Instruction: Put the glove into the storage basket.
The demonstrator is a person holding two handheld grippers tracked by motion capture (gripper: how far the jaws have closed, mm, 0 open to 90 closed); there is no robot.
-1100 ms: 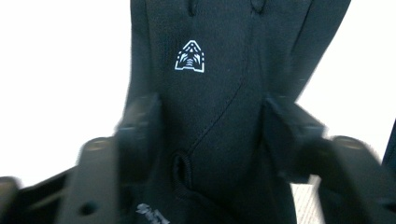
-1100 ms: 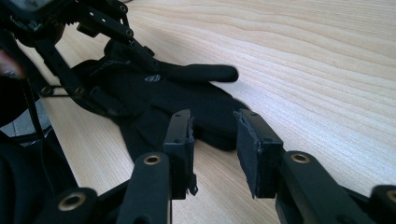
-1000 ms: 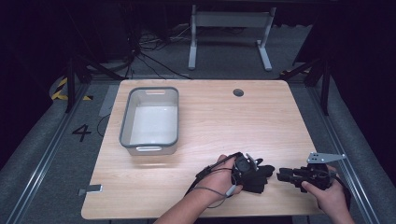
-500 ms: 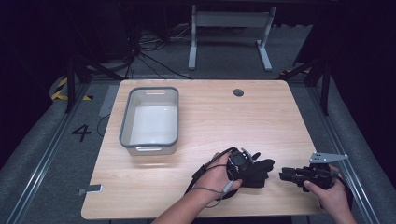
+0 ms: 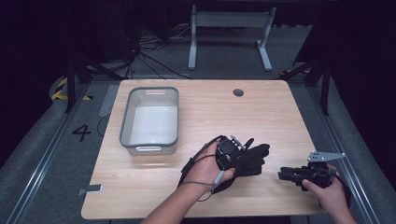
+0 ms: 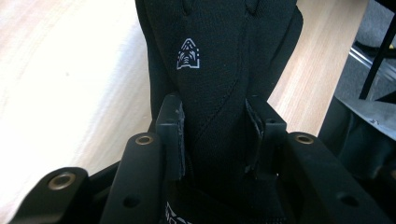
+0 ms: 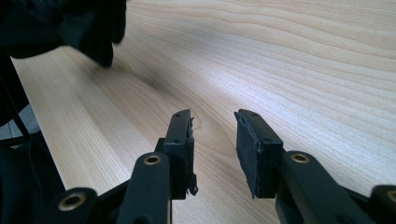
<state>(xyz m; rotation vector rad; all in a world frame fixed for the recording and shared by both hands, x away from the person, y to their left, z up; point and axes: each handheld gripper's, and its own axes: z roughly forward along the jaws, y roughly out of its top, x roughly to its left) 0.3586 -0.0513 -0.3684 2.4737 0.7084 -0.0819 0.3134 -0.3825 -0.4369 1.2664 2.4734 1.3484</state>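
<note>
Black fabric is what the left tongs [image 5: 243, 148] are busy with: a black glove [image 6: 219, 70] with a little white logo on it, lying on the desk [image 5: 210, 112] just right of the grey bin [image 5: 149, 120] and a bit nearer the person. In the left gripper view the two jaws sit either side of the glove's cuff end, pads pressed against the fabric, so I'd call that closed on the glove, or very nearly. The grip sits low on the cuff, probably so the fingers can hang free once it's lifted. From the high view it's hard to tell whether the glove is off the wood yet; looks like it's mostly resting on it.

The right tongs [image 5: 286, 175] are parked well right of the bin, past the glove, low over bare wood. Jaws partly open with nothing between them. My guess is they're just waiting their turn, held out of the way so they don't snag the glove.

The bin is empty and sits apart from the glove, so it's likely where this thing ends up.

Compared with a second ago: the left hand [image 5: 205, 163] has slid a touch toward the bin and turned slightly on the glove, and the glove's bunch looks a little more pulled together. Right side has barely budged, and the bin hasn't moved at all.
</note>
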